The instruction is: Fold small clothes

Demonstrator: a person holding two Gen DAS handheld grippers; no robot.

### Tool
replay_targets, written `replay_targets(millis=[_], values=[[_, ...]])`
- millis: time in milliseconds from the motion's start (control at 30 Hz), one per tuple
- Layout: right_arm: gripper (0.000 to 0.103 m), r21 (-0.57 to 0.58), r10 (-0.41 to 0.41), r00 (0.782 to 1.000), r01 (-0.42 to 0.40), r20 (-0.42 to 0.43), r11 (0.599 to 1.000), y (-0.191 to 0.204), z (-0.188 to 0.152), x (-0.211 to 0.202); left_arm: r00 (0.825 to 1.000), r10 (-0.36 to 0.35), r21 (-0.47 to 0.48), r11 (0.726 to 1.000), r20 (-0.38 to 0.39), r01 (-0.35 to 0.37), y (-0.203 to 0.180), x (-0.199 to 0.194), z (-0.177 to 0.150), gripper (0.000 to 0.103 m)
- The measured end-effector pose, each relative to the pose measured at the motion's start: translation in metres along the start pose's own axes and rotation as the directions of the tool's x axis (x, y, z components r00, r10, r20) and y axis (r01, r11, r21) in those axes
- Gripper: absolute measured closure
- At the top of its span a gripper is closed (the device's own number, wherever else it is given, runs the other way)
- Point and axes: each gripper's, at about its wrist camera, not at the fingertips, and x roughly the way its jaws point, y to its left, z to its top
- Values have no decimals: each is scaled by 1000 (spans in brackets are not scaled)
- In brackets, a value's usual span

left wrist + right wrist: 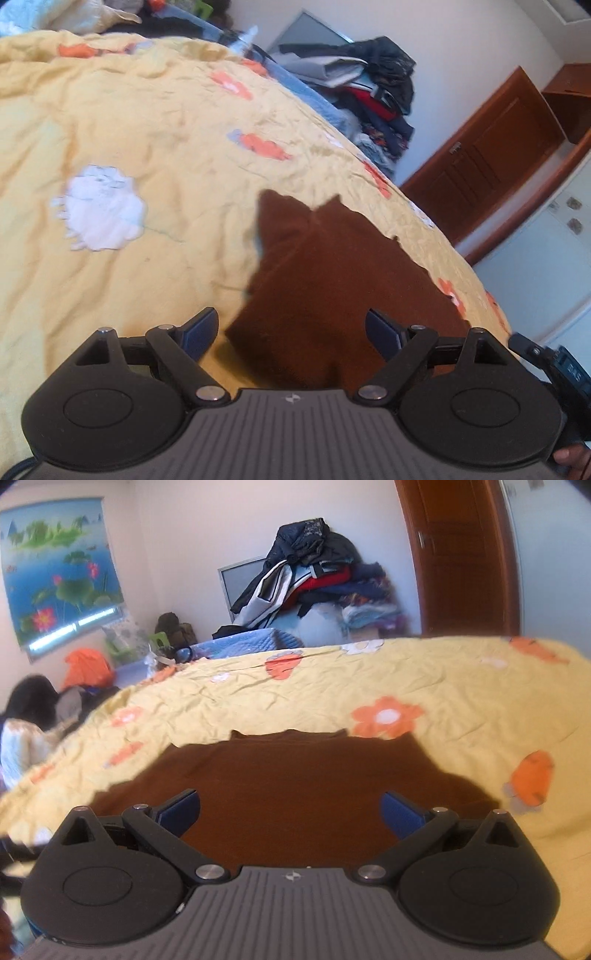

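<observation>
A small brown garment point(332, 280) lies spread on the yellow flowered bed cover point(147, 147). My left gripper point(291, 330) is open and empty, just above the garment's near edge. In the right wrist view the same brown garment point(295, 775) lies flat on the cover point(461, 686), its far edge straight with small corners. My right gripper point(290, 814) is open and empty, hovering over the garment's near part. The other gripper's black body point(554, 369) shows at the right edge of the left wrist view.
A tall pile of clothes point(314, 579) stands beyond the bed's far edge, also seen in the left wrist view point(369, 85). A brown wooden door point(461, 554) is at the right. More clothes and bags point(85, 668) lie at the left.
</observation>
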Motion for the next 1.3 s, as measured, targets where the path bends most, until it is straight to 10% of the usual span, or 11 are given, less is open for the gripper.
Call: replay_targets(millis=[300,400,467,633,700,867,967,1100,1300], values=[[0,-16,177,976,-181,-124,983,57,22,15,970,-243,-416,885,-25,211,25,19,-4,17],[0,-39,214,963,-223,-163,974,78,29,27,983,-182,-427,890,-7,161,30,24,3,49],[0,-26,246,945,-257,-216,966,90,35,41,994,-95,-392,918,-62,64,27,36,8,86],[0,73,352,864,-350,-361,934,117,45,81,999,33,-29,999,-15,-33,-19,30,10,92],[0,106,398,812,-393,-427,914,129,49,98,997,52,187,981,49,-60,-50,22,2,93],[0,122,397,709,-407,-582,905,159,50,144,988,61,673,725,144,-143,-120,20,-44,93],[11,47,323,717,-376,-618,926,164,47,158,984,61,800,575,165,-169,-137,23,-67,93],[78,21,298,737,-359,-606,933,131,47,153,989,58,827,543,139,-148,-144,24,-64,93],[79,134,383,814,-362,-437,922,25,77,95,989,-121,903,429,80,-21,-205,25,-84,93]])
